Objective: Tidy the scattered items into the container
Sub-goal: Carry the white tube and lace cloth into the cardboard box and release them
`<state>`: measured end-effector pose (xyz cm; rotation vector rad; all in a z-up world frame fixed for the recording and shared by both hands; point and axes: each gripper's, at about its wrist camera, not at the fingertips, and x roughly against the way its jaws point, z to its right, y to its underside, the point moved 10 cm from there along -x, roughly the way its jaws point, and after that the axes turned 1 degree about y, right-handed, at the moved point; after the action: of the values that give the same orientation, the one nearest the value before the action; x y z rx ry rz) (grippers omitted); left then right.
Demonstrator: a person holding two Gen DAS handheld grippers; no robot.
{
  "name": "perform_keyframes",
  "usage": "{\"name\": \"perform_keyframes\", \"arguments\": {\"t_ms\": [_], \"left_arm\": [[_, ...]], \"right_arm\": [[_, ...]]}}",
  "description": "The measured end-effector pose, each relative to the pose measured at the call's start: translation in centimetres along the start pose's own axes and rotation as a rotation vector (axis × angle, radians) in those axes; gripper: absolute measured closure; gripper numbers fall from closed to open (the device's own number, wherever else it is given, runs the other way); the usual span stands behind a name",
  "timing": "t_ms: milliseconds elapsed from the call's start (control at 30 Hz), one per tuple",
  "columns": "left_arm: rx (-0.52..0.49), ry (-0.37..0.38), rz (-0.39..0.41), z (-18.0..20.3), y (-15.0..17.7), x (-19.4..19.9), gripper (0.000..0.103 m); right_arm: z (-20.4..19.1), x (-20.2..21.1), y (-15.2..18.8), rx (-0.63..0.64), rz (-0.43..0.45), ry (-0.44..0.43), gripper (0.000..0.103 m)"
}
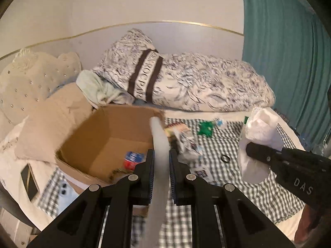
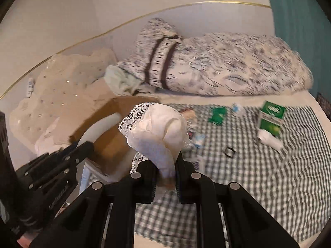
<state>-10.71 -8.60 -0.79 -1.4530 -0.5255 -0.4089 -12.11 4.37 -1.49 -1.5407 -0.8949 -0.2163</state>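
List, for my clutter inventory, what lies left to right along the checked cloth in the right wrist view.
Green sachet → black ring → green carton.

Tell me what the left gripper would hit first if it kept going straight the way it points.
Probably the cardboard box: the left gripper, shut on a white tube, aims at the box's right wall or just inside it. Depth is unclear.
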Motion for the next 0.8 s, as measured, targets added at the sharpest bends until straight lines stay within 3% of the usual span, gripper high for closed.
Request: {"name": "perform_keyframes", "arguments": {"t_ms": [267,433,733,800], "left_arm": [[0.032,-0.038,-0.015,-7.1,-1.7,-3.0,0.089],[0.062,-0.050,-0.041,-10.2,-1.7,-6.3,0.089],[0.112,-0.071,-0.082,-13.9,-0.2,-11.1,0.087],[0.089,-0.114,-0.044,-14.5,-0.3,-11.0,0.073]], "right_arm": [[-6.5,-5.3,-1.3,0.024,-0.077,-0.103,0.089],[-10.2,-9.5,-1.9,0.087,-0.117,-0.103,0.089],[-12.4,-16.7,-1.1,0.115,-0.199,-0.126,0.087],[-12.2,-17.4,-1.1,0.097,-0.203,-0.135,0.058]]}}
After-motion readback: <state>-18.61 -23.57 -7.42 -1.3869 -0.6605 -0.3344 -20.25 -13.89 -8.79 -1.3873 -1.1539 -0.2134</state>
